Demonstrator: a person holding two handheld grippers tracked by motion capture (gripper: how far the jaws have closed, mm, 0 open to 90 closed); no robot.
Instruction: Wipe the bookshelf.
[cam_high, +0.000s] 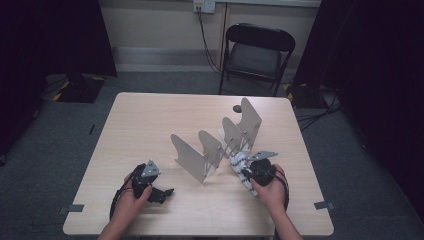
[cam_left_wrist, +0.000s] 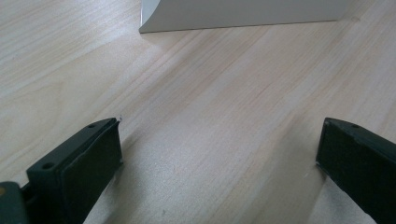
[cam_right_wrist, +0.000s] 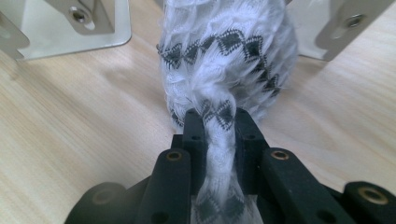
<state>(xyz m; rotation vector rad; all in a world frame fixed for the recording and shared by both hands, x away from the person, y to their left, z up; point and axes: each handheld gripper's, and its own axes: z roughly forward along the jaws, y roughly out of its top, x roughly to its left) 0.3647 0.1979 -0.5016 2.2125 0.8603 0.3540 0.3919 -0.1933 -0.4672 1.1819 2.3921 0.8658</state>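
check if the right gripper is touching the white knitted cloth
Touching. The right gripper view shows the right gripper with its two black jaws pinched shut on a bunched fold of the white knitted cloth, no gap on either side.

occl | knit cloth (cam_right_wrist: 224, 56) top cut by frame edge | small dark obj (cam_high: 237, 108) on table unident.

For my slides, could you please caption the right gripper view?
Right gripper shut on a white, black-patterned knitted cloth beside the metal rack.
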